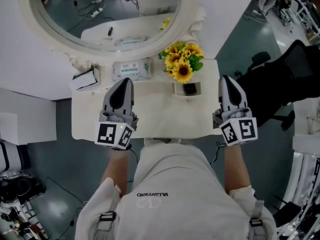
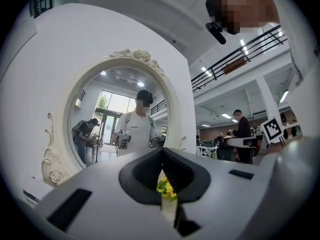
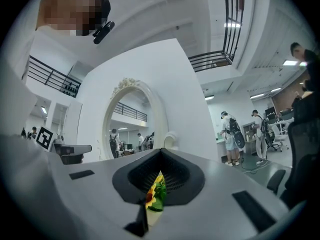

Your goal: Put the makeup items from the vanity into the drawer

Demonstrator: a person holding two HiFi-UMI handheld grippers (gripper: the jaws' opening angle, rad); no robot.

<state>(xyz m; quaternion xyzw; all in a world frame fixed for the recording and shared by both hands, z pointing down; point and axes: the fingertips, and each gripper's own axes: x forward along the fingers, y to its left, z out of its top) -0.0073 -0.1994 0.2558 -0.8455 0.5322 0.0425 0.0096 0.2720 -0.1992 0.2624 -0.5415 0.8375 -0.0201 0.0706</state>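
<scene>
Table [image 1: 160,116]: sunflowers [image 1: 182,64] at upper edge, likely kept clear of work.
Left gripper [image 1: 126,82]: jaws closed, empty.
Right gripper [image 1: 227,80]: jaws closed, empty.

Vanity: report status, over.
Left tool, right tool shut, empty, at vanity. White packet at back beside sunflowers, untouched. Drawer not in view.

The white vanity [image 1: 165,119] bears a sunflower pot [image 1: 190,88], a packet [image 1: 131,70] and a box [image 1: 84,79].
</scene>
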